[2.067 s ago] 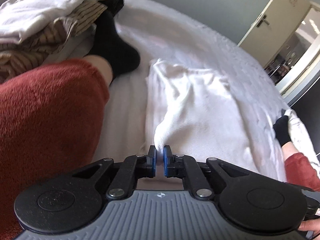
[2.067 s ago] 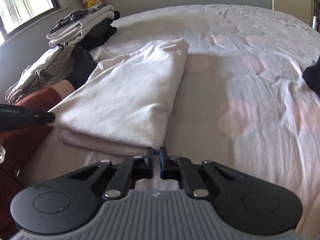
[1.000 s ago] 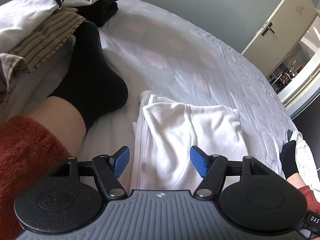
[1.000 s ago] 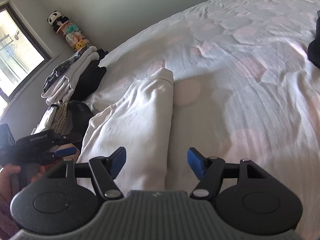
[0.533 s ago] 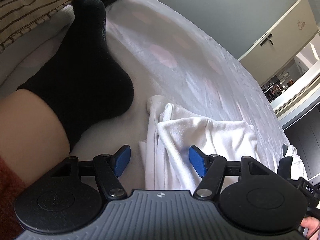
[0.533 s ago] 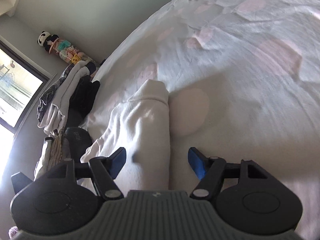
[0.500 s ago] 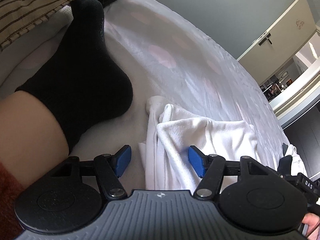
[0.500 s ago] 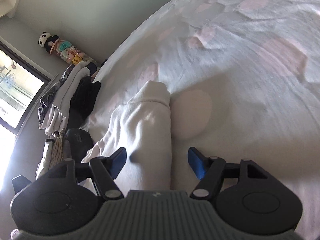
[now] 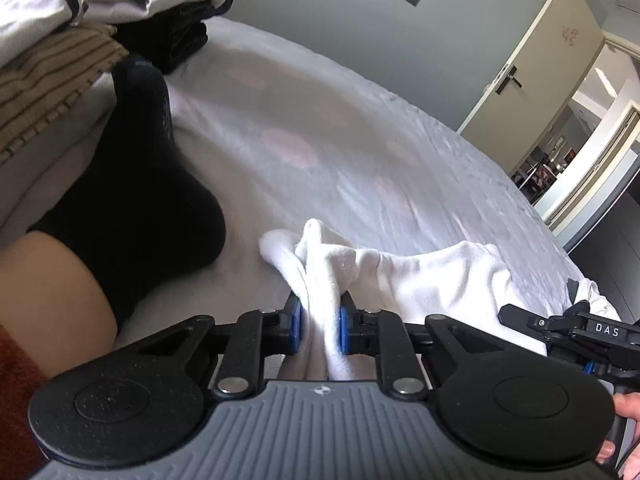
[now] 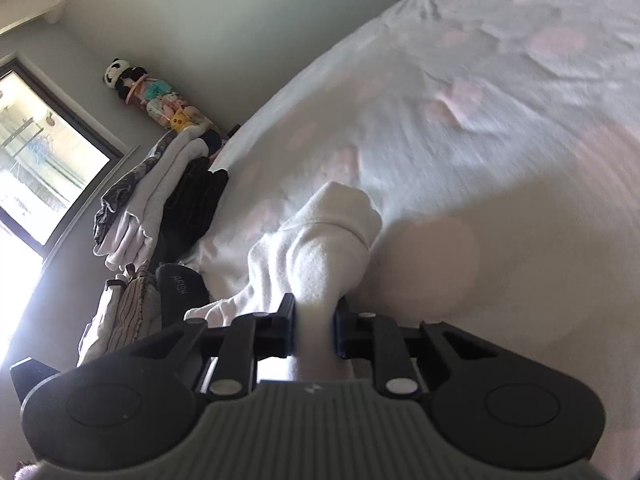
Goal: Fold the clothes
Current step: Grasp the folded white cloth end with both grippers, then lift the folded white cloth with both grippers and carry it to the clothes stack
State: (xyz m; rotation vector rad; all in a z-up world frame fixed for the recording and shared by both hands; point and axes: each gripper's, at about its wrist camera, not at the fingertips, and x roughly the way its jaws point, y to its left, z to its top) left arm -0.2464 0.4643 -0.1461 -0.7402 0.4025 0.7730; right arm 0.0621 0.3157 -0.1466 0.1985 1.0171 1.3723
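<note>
A folded white garment (image 9: 432, 276) lies on the bed. My left gripper (image 9: 320, 326) is shut on a thick bunch of its near left edge. The right wrist view shows the same garment (image 10: 320, 248), and my right gripper (image 10: 314, 330) is shut on its near right edge. The cloth bulges up between both pairs of blue pads. The right gripper's black body (image 9: 580, 328) shows at the far right of the left wrist view.
The bed sheet (image 9: 360, 152) is pale with pink spots. A leg in a black sock (image 9: 136, 192) lies just left of the garment. A stack of folded clothes (image 9: 100, 8) stands behind it, also seen in the right wrist view (image 10: 160, 200). A door (image 9: 532, 76) is at the right.
Both grippers were open over the garment's near edge half a second ago. Now both have closed on it and the cloth is bunched up between the pads.
</note>
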